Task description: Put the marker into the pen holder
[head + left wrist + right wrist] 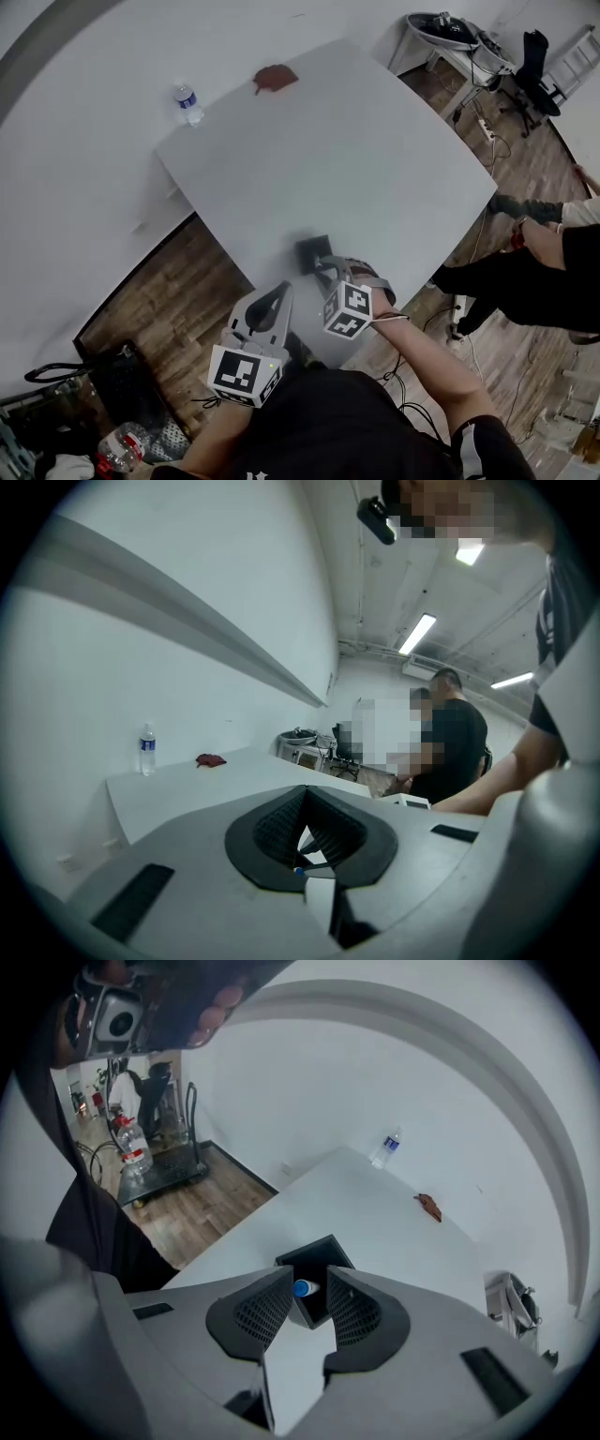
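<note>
The black square pen holder [314,251] [323,1255] stands on the white table [356,159] near its front edge. A marker [306,1288] with a blue cap leans inside the holder's opening, cap up. My right gripper [328,270] [309,1277] hovers just over the holder, open, with its jaws a little wider than the marker and the marker beyond the tips. My left gripper [279,292] [306,803] hangs off the table's front edge, left of the holder. It is shut, its jaws meeting with nothing between them.
A water bottle [188,103] [386,1147] and a reddish-brown cloth [276,78] [430,1207] sit at the table's far side. A person [534,272] stands to the right of the table. A black cart [122,384] is on the wooden floor at the left.
</note>
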### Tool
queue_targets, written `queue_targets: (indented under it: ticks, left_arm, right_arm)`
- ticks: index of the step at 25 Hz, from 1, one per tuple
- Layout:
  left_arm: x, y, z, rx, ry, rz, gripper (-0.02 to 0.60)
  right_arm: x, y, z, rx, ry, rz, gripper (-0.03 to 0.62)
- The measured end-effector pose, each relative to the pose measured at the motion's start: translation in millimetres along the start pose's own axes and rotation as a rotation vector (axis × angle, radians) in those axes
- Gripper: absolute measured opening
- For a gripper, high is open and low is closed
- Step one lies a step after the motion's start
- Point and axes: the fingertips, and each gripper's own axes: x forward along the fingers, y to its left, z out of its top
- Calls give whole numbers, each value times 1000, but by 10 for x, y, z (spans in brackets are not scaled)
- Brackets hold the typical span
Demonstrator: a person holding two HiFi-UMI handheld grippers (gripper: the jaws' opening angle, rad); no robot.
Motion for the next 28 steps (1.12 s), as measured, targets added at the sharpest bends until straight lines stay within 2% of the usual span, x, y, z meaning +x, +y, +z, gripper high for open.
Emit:
queue_targets:
  ticks: [6,9,18,22,28]
  left_arm:
    - [-38,-270,11,39,-11,-25,5]
    - [-53,-424,34,59,-20,-36,5]
    - [-99,-921,287,137,-72,-76,5]
    - [-151,-1065,414,153,-100,-85,5]
    - [-184,-1217,443,167,-114,-97,5]
  right_arm:
    - [-530,47,235,121,-157,-30,92]
    - [-924,33,355,199,-262,-54,71]
    - [-2300,-316,562,585,-691,-98,18]
    - [-2627,-384,559,630,-784,-128,17]
    - [-2782,-344,541,622,-815,-147,15]
